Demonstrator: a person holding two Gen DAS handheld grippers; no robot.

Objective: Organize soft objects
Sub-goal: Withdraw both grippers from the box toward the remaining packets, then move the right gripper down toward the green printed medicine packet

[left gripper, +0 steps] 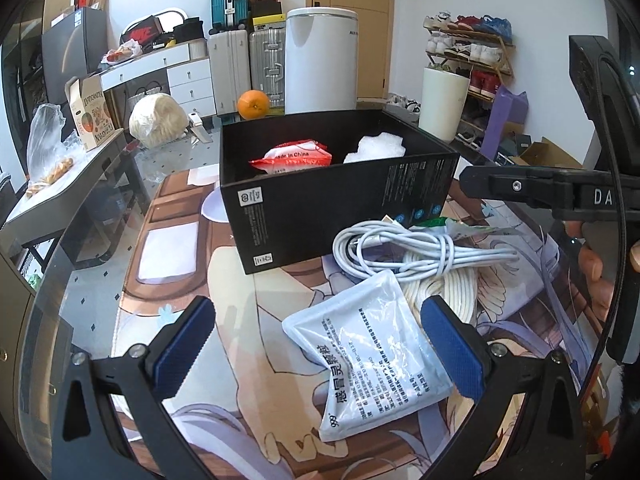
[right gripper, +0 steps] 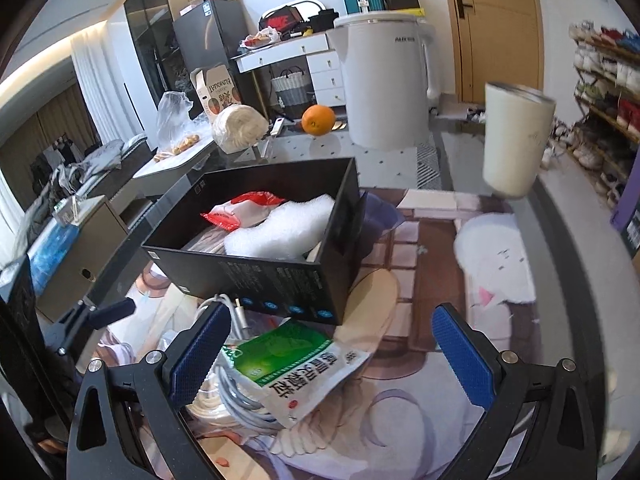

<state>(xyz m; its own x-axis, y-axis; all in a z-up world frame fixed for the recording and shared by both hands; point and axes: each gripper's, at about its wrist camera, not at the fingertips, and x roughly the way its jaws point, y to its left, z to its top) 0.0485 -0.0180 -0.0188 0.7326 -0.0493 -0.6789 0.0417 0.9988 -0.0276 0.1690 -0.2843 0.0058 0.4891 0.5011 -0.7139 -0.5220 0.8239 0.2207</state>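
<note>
The right hand-held gripper hovers spread wide over a green-and-white sachet beside the black box.

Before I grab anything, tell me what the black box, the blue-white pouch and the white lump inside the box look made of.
Black box: matte printed cardboard, judging by thin straight walls and sharp corners.
Blue-white pouch: glossy plastic film; it wrinkles and glints.
White lump: probably soft foam or bubble wrap, translucent and pebbled; uncertain.

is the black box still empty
No, the black box already holds a red-and-white packet and a white foam piece.
</note>
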